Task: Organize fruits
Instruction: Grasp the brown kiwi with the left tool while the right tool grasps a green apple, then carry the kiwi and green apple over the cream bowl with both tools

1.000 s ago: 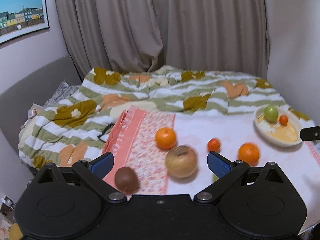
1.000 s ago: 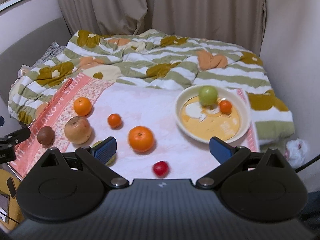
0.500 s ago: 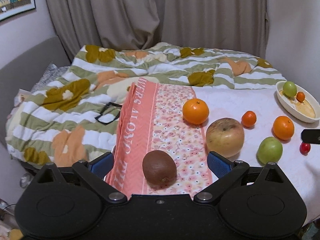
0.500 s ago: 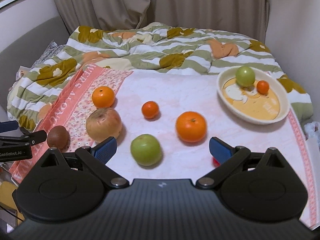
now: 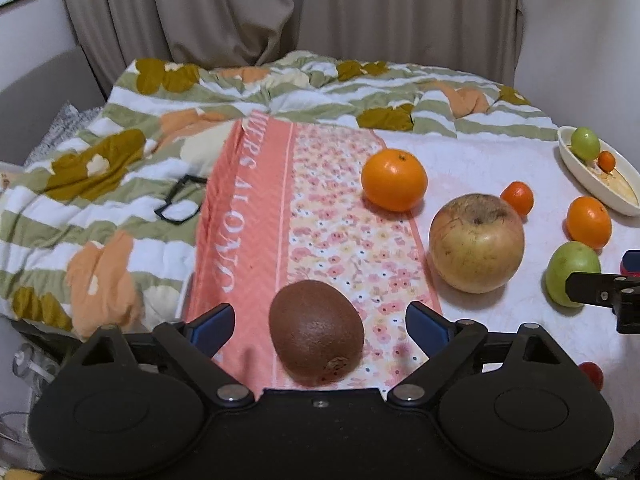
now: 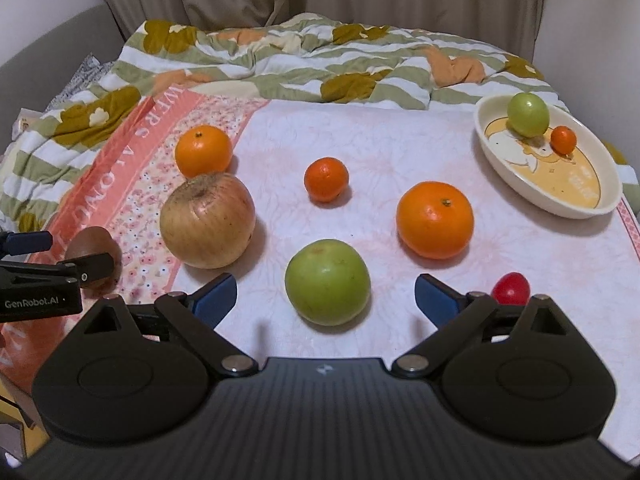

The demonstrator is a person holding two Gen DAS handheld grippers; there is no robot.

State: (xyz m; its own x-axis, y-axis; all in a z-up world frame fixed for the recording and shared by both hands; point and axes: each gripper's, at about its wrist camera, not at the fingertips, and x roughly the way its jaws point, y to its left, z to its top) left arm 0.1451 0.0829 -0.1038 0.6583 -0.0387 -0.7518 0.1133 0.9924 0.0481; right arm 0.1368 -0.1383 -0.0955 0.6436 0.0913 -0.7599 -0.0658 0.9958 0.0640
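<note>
My left gripper [image 5: 320,322] is open, with a brown kiwi [image 5: 316,342] lying between its fingers on the pink cloth [image 5: 256,216]. My right gripper [image 6: 325,296] is open around a green apple [image 6: 327,282] on the white cloth. A large yellow-brown apple [image 6: 207,221], two oranges [image 6: 435,220] [image 6: 203,151], a small mandarin [image 6: 325,179] and a red cherry tomato [image 6: 511,288] lie loose. The white bowl [image 6: 576,204] at the far right holds a green apple [image 6: 528,115] and a small mandarin [image 6: 563,140].
A striped green, white and orange quilt [image 5: 120,168] covers the bed behind and to the left. Black glasses [image 5: 180,200] lie on it. Curtains hang at the back. The bed edge is close below both grippers.
Both grippers moved left and closer to the fruit. The kiwi now sits between the left fingers and the green apple between the right fingers.
</note>
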